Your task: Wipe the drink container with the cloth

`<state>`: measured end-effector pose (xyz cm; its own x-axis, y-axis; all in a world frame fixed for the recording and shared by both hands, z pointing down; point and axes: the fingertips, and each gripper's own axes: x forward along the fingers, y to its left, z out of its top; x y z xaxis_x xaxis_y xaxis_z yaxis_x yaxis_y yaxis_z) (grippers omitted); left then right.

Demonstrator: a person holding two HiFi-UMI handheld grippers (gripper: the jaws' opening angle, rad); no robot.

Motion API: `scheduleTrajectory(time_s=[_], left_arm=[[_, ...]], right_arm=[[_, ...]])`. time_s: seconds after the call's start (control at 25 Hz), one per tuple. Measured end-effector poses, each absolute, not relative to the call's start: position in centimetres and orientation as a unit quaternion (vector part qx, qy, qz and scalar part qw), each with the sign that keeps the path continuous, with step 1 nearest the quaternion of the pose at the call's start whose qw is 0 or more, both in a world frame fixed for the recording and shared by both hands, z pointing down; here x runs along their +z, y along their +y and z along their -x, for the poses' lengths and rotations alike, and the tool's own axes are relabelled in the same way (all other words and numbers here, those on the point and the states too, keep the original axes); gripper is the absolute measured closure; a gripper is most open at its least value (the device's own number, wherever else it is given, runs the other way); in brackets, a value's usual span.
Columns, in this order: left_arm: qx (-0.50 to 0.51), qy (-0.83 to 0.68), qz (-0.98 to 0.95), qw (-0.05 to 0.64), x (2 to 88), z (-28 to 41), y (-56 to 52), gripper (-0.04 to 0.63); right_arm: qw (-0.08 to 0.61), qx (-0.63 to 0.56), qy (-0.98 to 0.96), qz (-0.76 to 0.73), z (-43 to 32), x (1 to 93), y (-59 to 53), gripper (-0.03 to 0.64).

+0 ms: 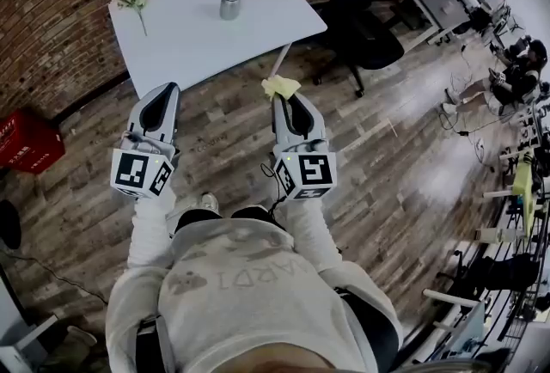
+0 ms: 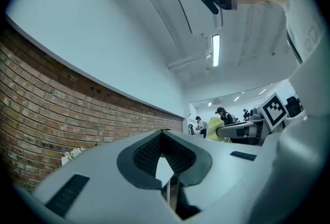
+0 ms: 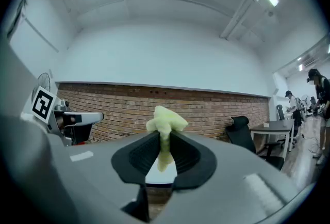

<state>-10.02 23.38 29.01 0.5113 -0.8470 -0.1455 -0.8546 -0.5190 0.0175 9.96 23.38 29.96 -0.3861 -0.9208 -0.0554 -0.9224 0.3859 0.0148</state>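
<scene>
The right gripper [image 3: 164, 135] pinches the yellow cloth [image 3: 165, 121] — the left gripper [image 2: 164, 134] has its jaws together, empty. The drink container [image 1: 229, 3] stands on the white table [image 1: 198, 40], well apart from both.

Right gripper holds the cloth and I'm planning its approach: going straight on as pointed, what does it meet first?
Probably the near edge of the white table, right of the metal cup. Seen from the right gripper, its top sits low, so the gripper might pass over toward the brick wall.
</scene>
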Motion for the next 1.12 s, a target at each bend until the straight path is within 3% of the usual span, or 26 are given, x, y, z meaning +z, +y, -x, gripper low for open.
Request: scheduleTrajectory(time_s=[1.12], left_arm=[[0.071,0.453,0.888,0.023,30.2,13.4,13.2,0.595]], right_arm=[[0.013,0.021,0.819,0.573,-6.0,31.4,14.3,0.545]])
